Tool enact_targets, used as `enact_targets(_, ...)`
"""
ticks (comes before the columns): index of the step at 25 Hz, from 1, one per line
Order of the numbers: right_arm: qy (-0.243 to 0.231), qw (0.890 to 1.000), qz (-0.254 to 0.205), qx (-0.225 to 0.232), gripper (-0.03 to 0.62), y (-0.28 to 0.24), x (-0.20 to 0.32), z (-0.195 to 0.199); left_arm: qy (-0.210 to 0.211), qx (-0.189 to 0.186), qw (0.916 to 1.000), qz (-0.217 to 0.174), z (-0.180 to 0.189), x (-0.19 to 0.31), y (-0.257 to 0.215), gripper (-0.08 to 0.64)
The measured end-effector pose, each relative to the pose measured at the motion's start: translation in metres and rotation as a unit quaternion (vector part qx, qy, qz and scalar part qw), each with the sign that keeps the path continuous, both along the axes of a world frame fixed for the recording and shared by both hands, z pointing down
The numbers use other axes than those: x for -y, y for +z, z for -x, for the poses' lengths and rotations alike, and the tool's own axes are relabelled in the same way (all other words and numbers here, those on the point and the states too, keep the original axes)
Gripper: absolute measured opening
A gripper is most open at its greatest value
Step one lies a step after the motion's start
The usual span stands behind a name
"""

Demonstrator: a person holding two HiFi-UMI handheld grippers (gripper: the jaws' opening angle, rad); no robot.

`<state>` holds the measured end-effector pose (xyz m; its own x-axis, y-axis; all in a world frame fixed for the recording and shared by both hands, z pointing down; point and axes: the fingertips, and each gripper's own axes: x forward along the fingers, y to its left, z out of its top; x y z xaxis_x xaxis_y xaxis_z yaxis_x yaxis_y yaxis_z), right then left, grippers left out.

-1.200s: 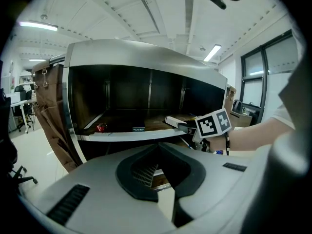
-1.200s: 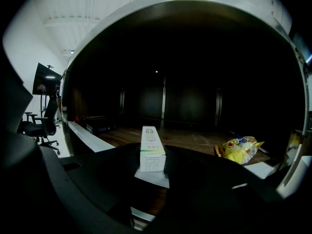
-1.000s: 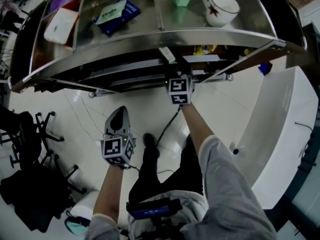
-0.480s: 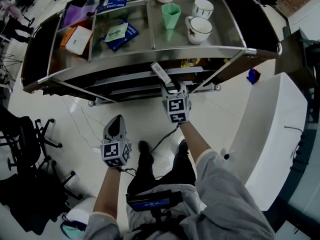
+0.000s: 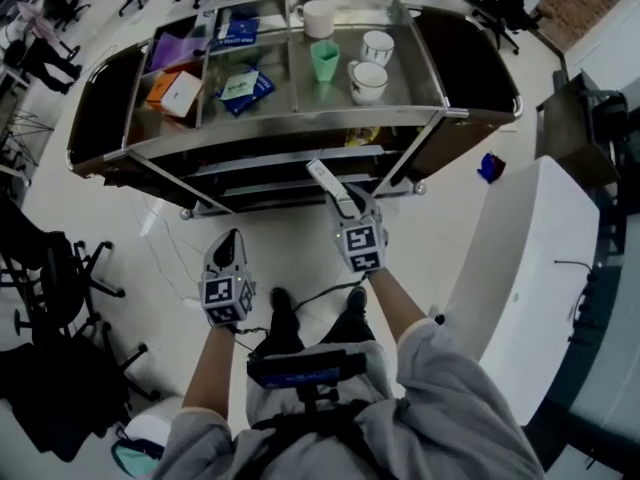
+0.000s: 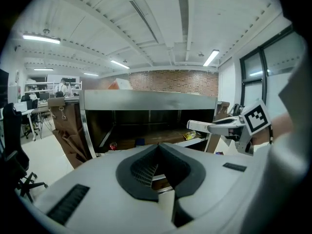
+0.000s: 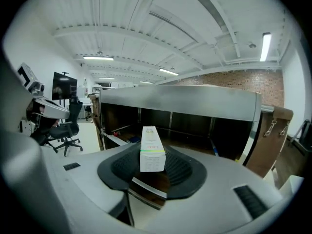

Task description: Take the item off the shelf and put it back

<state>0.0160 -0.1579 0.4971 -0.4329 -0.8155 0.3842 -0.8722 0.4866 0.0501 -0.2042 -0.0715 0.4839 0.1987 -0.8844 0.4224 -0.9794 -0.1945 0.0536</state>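
Nearest you, your left gripper (image 5: 229, 240) hangs over the pale floor (image 5: 290, 243) with its jaws pressed together on nothing. Your right gripper (image 5: 345, 208), a little farther forward, pinches the near end of a long white box (image 5: 325, 180), which points at the open front of the steel shelf unit (image 5: 300, 140). Beyond the box a yellow packet (image 5: 360, 136) lies on the dim lower shelf, and the top tray holds a blue packet (image 5: 245, 86), a green cup (image 5: 324, 60) and two white mugs (image 5: 368, 80).
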Motion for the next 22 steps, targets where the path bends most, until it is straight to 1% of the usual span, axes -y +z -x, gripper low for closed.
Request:
enact_targets(7, -0.011, 1.0, -0.008, 0.002, 0.16, -0.03, -0.042, -0.025, -0.004, -0.01, 0.9996, -0.025, 0.001, -0.006, -0.021, 0.006)
enact_targets(12, -0.018, 1.0, -0.019, 0.007, 0.16, -0.046, -0.067, -0.036, -0.005, -0.007, 0.9994, -0.032, -0.001, -0.009, -0.029, 0.006)
enact_targets(16, -0.015, 1.0, -0.018, 0.011, 0.16, -0.049, -0.083, -0.045, -0.005, -0.01, 0.9993, -0.037, -0.003, -0.011, -0.029, 0.006)
enact_targets(22, -0.004, 1.0, -0.008, 0.016, 0.16, -0.041, -0.093, -0.054, 0.004, 0.001, 0.9995, -0.032, -0.008, -0.012, -0.029, 0.006)
